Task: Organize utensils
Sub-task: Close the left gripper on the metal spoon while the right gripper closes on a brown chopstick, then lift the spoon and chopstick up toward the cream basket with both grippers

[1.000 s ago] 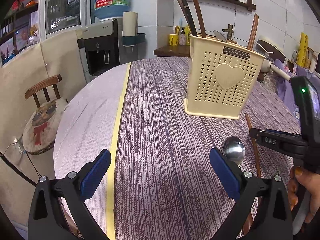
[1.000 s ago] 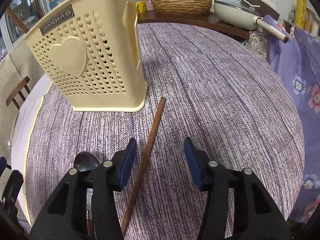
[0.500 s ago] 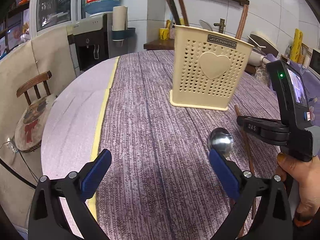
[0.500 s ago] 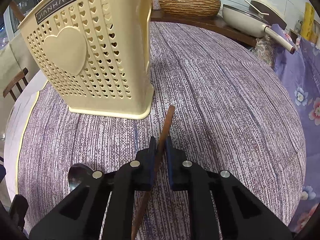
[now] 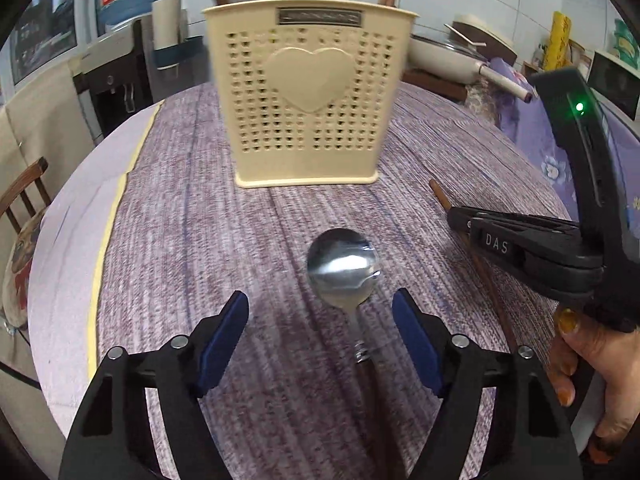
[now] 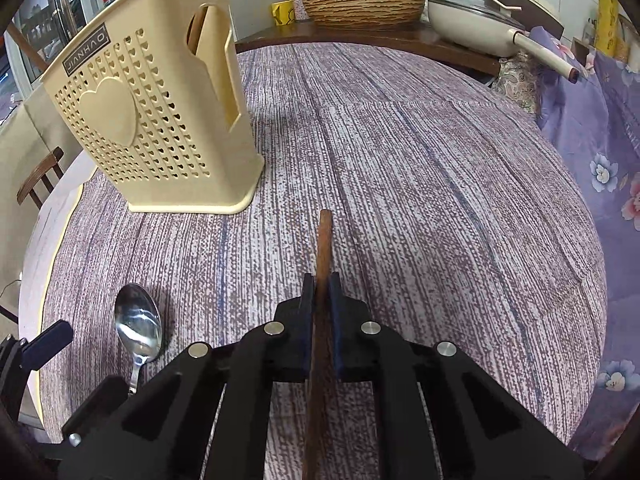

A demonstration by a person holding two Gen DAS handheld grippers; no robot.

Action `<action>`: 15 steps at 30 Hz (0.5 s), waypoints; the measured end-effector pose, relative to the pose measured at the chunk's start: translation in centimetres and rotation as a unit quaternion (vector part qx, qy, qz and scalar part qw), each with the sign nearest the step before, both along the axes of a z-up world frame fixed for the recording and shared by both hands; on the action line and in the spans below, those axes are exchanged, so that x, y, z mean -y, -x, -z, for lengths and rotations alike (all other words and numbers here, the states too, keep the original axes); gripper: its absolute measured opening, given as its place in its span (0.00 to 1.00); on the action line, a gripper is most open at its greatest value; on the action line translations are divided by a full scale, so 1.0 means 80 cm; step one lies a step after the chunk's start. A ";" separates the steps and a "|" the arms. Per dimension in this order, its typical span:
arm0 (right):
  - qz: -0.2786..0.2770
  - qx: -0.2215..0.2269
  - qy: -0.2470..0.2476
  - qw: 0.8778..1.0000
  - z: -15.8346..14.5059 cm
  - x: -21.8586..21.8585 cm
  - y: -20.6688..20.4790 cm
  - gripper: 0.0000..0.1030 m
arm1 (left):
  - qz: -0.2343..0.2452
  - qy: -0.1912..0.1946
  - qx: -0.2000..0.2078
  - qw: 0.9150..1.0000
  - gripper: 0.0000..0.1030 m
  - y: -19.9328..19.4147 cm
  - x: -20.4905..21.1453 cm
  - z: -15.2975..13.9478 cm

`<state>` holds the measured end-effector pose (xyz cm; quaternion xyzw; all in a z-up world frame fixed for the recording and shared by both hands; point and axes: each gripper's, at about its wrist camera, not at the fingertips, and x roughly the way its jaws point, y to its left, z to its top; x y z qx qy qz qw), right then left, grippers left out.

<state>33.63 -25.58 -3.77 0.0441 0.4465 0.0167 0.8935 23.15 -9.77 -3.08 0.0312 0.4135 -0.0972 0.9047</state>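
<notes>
My right claw is clamped on a brown wooden chopstick, whose free end projects forward past the blue pads and over the purple striped cloth of the round bench; in the left wrist view the same right claw appears at the right edge with the chopstick emerging from its tip, my hand wrapped around its handle. My left claw has just been closing yet stands apart, its blue pads flanking the neck of a metal spoon without touching it; the spoon lies on the cloth, bowl facing up and pointing toward the holder, its dark handle running back beneath the claw. In the right wrist view the spoon lies to the left of the chopstick, well apart from it. A cream perforated utensil holder with a raised heart on its front stands upright on the bench beyond the spoon, with brown utensil handles protruding from its top. Behind the bench, a woven basket and a white pan rest on a wooden counter.
</notes>
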 end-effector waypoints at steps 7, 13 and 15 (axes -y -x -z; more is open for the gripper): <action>-0.002 0.003 -0.002 1.000 0.000 0.005 -0.002 0.08 | -0.003 -0.017 -0.029 0.999 0.58 -0.025 0.022 0.018; -0.004 0.005 -0.004 1.000 0.001 0.006 -0.002 0.08 | -0.012 -0.030 -0.023 0.999 0.49 -0.032 0.029 0.020; -0.004 0.005 -0.003 1.000 0.001 0.006 -0.002 0.08 | -0.014 -0.029 -0.025 0.999 0.46 -0.035 0.031 0.018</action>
